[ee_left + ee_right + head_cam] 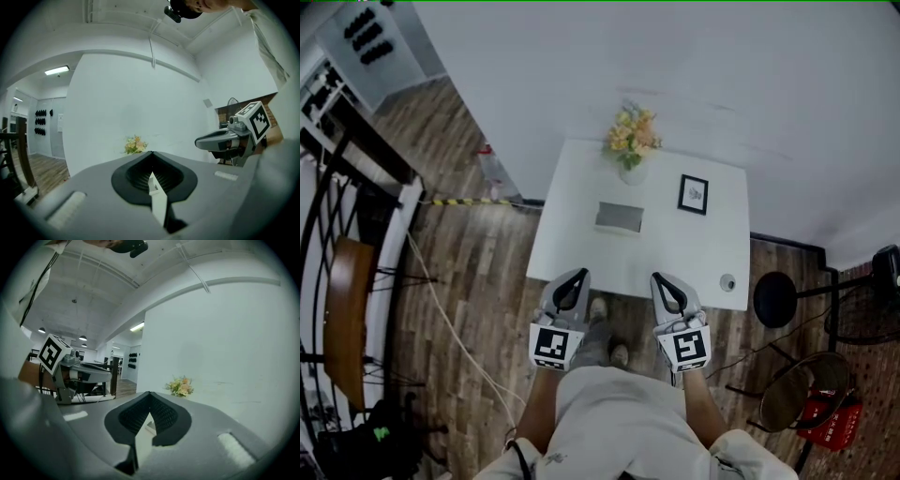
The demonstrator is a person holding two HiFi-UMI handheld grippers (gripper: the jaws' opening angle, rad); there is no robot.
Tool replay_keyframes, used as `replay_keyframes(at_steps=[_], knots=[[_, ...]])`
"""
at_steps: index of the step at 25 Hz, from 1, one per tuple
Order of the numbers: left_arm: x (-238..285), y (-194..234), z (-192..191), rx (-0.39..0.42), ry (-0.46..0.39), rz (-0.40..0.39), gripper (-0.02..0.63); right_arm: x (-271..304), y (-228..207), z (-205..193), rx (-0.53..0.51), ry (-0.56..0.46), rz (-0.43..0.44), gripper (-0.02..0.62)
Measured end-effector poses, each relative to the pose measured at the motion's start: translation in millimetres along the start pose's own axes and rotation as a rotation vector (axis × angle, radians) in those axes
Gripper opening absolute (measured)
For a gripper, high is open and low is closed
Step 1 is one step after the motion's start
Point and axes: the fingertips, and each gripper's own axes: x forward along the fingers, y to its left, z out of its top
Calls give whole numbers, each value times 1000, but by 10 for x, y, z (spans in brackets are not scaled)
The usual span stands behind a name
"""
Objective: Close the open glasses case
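The left claw (pixel 574 284) and right claw (pixel 666 286) are each pinched closed on nothing, side by side at the near edge of the white square surface (pixel 675 253). The open grey rectangular glasses case (pixel 620 217) lies ahead, between them, well apart.

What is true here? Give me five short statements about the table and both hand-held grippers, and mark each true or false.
1. The left hand-held gripper and the right hand-held gripper are both shut, with nothing between the jaws. True.
2. The glasses case lies on the floor. False: it lies on the white table.
3. The flowers stand at the table's far edge, by the wall. True.
4. The left hand-held gripper touches the glasses case. False: it is at the table's near edge, apart from the case.
5. In the head view, the picture frame stands left of the case. False: it stands to the right of it.
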Motion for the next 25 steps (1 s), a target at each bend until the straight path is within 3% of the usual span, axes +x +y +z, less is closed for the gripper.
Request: replay_keyframes(at_steps=[7, 25], knots=[[532, 201, -191, -10, 30, -56, 20, 467, -227, -145, 2, 30, -6, 3], [1647, 624, -1168, -143, 218, -232, 20, 1655, -706, -925, -4, 277, -54, 3]])
